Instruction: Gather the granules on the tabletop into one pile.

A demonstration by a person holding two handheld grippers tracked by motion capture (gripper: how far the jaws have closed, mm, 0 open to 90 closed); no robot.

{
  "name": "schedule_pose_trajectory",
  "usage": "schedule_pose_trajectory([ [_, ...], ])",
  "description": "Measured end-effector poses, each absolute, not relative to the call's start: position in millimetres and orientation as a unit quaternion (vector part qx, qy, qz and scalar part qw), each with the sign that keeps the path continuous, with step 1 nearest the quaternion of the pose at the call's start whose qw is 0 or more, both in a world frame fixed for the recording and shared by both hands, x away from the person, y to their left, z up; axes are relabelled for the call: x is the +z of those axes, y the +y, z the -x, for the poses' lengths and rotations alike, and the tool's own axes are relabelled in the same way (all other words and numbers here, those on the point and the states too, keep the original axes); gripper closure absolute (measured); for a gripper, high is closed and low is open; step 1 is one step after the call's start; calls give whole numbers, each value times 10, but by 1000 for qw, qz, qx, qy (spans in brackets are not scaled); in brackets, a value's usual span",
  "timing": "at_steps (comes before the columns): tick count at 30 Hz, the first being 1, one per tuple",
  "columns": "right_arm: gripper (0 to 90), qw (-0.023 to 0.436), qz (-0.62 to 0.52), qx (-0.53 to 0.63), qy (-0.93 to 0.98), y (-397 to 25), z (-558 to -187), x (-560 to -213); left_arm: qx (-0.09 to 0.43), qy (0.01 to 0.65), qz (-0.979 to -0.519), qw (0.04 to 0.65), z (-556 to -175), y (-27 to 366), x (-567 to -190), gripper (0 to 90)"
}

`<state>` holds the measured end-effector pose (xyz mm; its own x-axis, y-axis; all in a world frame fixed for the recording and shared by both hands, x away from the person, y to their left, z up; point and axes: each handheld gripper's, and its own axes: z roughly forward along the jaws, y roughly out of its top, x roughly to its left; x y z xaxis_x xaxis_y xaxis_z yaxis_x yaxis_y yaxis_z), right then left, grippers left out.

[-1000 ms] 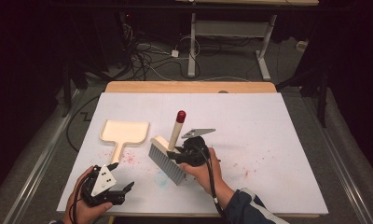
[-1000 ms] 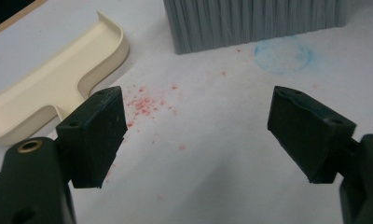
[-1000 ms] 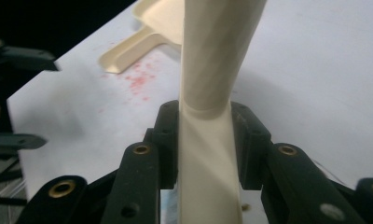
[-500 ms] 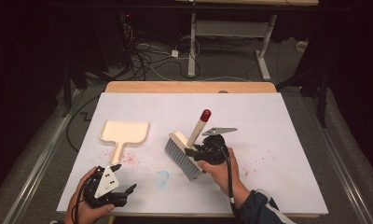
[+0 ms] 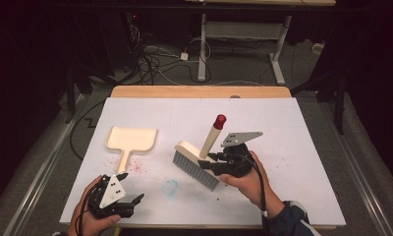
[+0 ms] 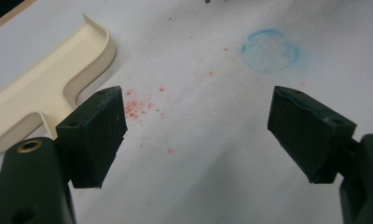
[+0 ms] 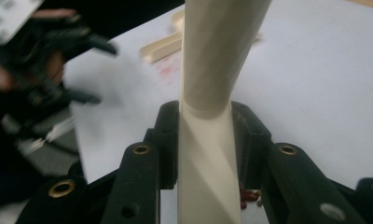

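Clamping the cream brush (image 5: 197,160) by its handle, the right gripper (image 5: 215,158) holds it bristles-down on the white table (image 5: 293,147) near the dustpan (image 5: 130,140), while the left gripper (image 5: 129,189) rests with jaws spread wide

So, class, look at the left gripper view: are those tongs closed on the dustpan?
No: the left tongs stand wide open over the bare white table, and the cream dustpan lies off to one side, ungrasped.

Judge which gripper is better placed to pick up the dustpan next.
Left. The left gripper is open, empty and nearest the dustpan; the right gripper is shut on the brush handle.
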<state>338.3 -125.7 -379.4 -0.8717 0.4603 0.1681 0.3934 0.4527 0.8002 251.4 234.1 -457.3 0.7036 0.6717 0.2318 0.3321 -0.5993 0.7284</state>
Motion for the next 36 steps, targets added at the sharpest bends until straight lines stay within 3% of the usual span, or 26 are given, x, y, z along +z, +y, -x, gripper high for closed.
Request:
schedule_pose_trajectory([
  [3, 680, 5, -186, 447, 875, -1332, -3268, -3826, 250, 293, -859, 338, -2517, 2344, -4575, 187],
  [4, 680, -24, -155, 434, 887, -1379, -3171, -3883, 250, 294, -859, 338, -2520, 2346, -4576, 187],
  [10, 680, -55, -116, 402, 907, -1503, -3050, -4064, 251, 292, -860, 334, -2528, 2331, -4573, 187],
  [18, 678, -36, -106, 389, 914, -1587, -3255, -4138, 248, 288, -865, 328, -2552, 2295, -4591, 187],
  [33, 680, 5, -71, 408, 910, -1360, -3797, -4082, 243, 286, -865, 334, -2551, 2296, -4592, 187],
  [36, 679, 30, -84, 410, 908, -1373, -3796, -4058, 243, 287, -864, 333, -2552, 2298, -4594, 187],
])
